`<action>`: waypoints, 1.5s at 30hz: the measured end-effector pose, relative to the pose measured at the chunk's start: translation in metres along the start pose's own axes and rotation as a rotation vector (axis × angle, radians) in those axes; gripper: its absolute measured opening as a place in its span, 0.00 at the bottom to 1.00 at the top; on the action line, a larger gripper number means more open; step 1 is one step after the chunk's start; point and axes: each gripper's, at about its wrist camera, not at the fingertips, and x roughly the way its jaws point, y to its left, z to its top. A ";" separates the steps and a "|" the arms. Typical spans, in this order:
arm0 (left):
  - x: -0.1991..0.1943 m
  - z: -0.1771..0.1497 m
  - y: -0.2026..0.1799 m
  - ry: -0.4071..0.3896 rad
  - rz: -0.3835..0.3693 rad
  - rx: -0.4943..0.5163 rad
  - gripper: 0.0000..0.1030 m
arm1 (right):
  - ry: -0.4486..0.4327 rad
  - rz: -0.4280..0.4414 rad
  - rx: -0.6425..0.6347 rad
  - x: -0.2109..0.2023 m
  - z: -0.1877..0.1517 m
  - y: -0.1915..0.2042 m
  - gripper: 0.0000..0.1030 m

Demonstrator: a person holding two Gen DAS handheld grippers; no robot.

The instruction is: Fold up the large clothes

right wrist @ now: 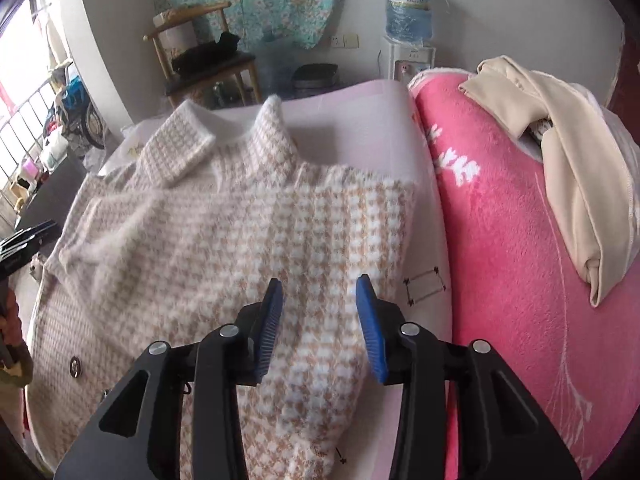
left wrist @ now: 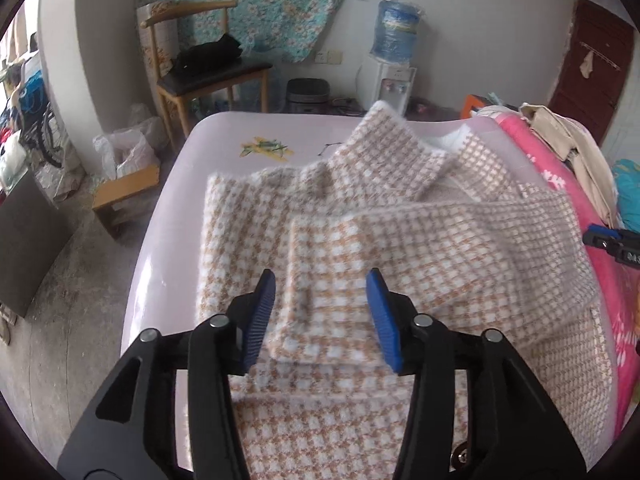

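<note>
At the bottom of the left wrist view the left claw (left wrist: 322,316) stands part open above the coat (left wrist: 360,248), nothing between its blue pads (left wrist: 262,316). Just beyond them, mid-frame, lies a sleeve (left wrist: 400,256) folded across the body of the coat, its cuff end nearest the claw.

In the right wrist view the right claw (right wrist: 320,324) is also part open and empty, low in the frame over the coat's fluffy right side. The coat spreads from the lower left to the centre of that frame on the pale pink table (right wrist: 360,120); its collar (right wrist: 224,140) sits upper centre, and a button (right wrist: 75,365) shows at the lower left. The left claw's black body pokes in at the left edge.

To the right of the table lies a pink blanket (right wrist: 500,240) with a beige garment (right wrist: 580,168) on top. Farther back are a chair (right wrist: 200,52) and a water dispenser (right wrist: 408,24) against the wall.

Likely risks from here: the fabric is thick and fuzzy, so a shallow pinch could catch only pile and slip off when lifted. A deep bite might take both sleeve and body layer, dragging the fold askew. The coat's right edge lies near the table's side, so a sideways pull could slide it onto the blanket.
</note>
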 end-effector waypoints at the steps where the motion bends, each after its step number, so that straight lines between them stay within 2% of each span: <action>1: 0.002 0.002 -0.008 0.009 -0.007 0.019 0.52 | -0.013 0.008 0.010 0.003 0.006 0.000 0.44; 2: 0.008 0.003 -0.017 0.034 -0.020 0.035 0.61 | -0.013 0.029 0.023 0.009 0.010 -0.001 0.46; 4: 0.028 0.001 -0.030 0.100 -0.046 0.048 0.67 | 0.020 0.029 0.040 0.031 0.013 -0.001 0.50; 6: 0.056 -0.009 -0.034 0.180 -0.011 0.052 0.71 | 0.079 -0.018 0.013 0.058 0.007 0.001 0.52; 8: 0.054 -0.012 -0.038 0.130 0.016 0.076 0.75 | 0.058 -0.035 0.012 0.056 0.005 0.005 0.53; 10: 0.048 -0.013 -0.040 0.140 0.030 0.077 0.75 | 0.054 -0.072 0.017 0.042 0.004 0.011 0.53; 12: 0.035 -0.015 -0.043 0.127 0.017 0.083 0.75 | 0.020 -0.024 -0.008 0.023 -0.002 0.023 0.53; 14: 0.025 -0.018 -0.049 0.115 0.017 0.113 0.76 | 0.009 -0.022 -0.067 0.016 -0.011 0.038 0.53; 17: 0.029 -0.025 -0.063 0.158 0.062 0.180 0.82 | 0.080 -0.094 -0.157 0.040 -0.024 0.054 0.56; 18: 0.035 -0.029 -0.067 0.183 0.083 0.199 0.82 | 0.079 -0.098 -0.158 0.046 -0.028 0.052 0.61; 21: 0.029 -0.030 -0.068 0.175 0.108 0.189 0.82 | 0.076 -0.078 -0.077 0.037 -0.025 0.041 0.62; 24: 0.008 -0.034 -0.066 0.158 0.079 0.158 0.82 | 0.060 -0.048 -0.067 0.012 -0.034 0.045 0.62; 28: -0.028 -0.053 -0.076 0.126 0.068 0.219 0.82 | 0.047 -0.012 -0.141 -0.028 -0.064 0.060 0.63; 33: -0.068 -0.086 -0.083 0.130 0.063 0.236 0.82 | 0.055 0.069 -0.145 -0.075 -0.111 0.065 0.71; 37: -0.102 -0.124 -0.081 0.132 0.092 0.225 0.82 | 0.079 0.108 -0.143 -0.104 -0.156 0.069 0.72; 42: -0.144 -0.185 -0.062 0.159 0.121 0.120 0.82 | 0.130 0.093 -0.113 -0.124 -0.209 0.071 0.73; 45: -0.164 -0.222 -0.048 0.164 0.150 0.053 0.82 | 0.130 0.089 -0.081 -0.141 -0.237 0.069 0.75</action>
